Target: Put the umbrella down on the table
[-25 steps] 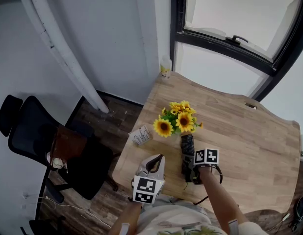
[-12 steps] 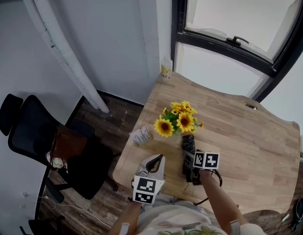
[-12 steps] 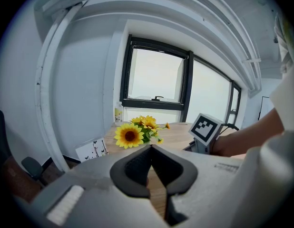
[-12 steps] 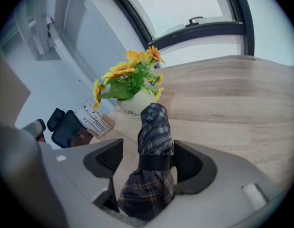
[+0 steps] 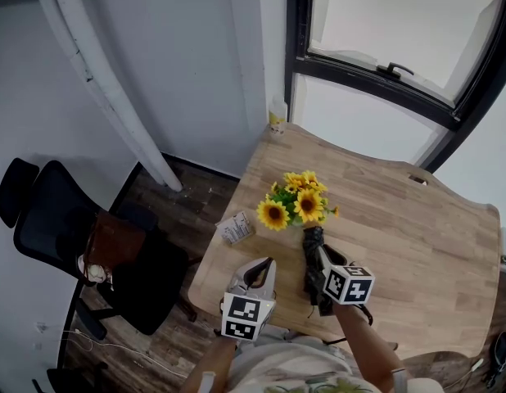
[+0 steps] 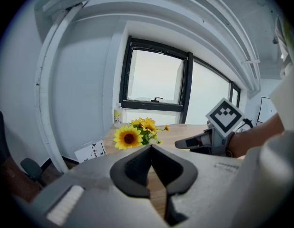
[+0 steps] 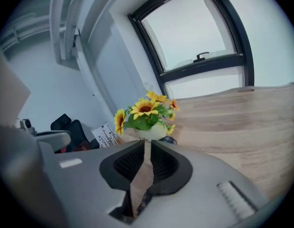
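Note:
The folded black umbrella (image 5: 309, 244) lies flat on the wooden table (image 5: 417, 244), just in front of the sunflowers. My right gripper (image 5: 322, 251) hovers above its near half, off the fabric, with its marker cube tilted. Its jaws are closing to a narrow gap (image 7: 146, 144) and only the table top shows through between them. My left gripper (image 5: 265, 263) rests at the table's near left edge, apart from the umbrella. Its pads meet at the tips (image 6: 150, 147) with nothing held. The right gripper (image 6: 200, 140) also shows in the left gripper view, to the right.
A vase of sunflowers (image 5: 298, 203) stands mid-table, just beyond the umbrella. A small printed card (image 5: 234, 226) lies at the left edge and a bottle (image 5: 276, 115) stands at the far corner. A black office chair (image 5: 65, 236) is on the floor to the left.
My right gripper has lifted off the umbrella and rolled, and its marker cube has moved down and right in the head view. The umbrella stays lying on the table. The left gripper has not moved.

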{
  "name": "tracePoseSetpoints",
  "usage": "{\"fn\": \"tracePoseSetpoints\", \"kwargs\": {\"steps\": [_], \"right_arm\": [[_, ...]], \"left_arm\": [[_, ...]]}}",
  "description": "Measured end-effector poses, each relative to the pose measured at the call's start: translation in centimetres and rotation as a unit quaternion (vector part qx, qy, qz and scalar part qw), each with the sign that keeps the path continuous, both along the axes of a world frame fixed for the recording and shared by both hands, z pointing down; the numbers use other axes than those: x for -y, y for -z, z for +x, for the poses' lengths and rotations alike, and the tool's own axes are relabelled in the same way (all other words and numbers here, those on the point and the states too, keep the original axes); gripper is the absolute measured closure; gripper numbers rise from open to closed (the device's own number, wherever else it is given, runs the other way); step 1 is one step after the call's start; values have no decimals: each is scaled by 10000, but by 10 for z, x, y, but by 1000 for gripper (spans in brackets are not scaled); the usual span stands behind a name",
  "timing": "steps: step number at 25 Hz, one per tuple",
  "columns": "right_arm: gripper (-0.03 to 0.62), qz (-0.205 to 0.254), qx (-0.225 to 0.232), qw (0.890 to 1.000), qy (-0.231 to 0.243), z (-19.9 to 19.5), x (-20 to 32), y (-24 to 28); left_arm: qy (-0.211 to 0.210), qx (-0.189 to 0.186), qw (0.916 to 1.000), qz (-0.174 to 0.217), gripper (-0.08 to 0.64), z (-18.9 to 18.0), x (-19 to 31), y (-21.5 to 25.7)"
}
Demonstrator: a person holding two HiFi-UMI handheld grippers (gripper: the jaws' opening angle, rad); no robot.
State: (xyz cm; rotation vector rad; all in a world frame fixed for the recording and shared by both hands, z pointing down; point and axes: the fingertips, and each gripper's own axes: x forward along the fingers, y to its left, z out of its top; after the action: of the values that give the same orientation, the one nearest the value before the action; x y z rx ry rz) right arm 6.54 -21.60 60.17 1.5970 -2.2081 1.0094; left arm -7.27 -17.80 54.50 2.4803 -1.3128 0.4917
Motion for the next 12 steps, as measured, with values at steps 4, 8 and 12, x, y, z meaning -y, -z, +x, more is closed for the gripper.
{"fn": "tracePoseSetpoints", "kwargs": {"steps": [4, 8, 12], "right_arm": [[591, 455, -222, 9987, 94, -1, -6, 26], [592, 643, -260, 9974, 207, -7, -19, 40], [592, 834, -340, 9952, 371, -12, -31, 51]], "left_arm": [[-19, -10, 10000, 48, 557, 2, 0, 5], [-48, -18, 9999, 108, 557, 5, -1, 10], [-64, -39, 9998, 171, 557, 8, -3, 15]]}}
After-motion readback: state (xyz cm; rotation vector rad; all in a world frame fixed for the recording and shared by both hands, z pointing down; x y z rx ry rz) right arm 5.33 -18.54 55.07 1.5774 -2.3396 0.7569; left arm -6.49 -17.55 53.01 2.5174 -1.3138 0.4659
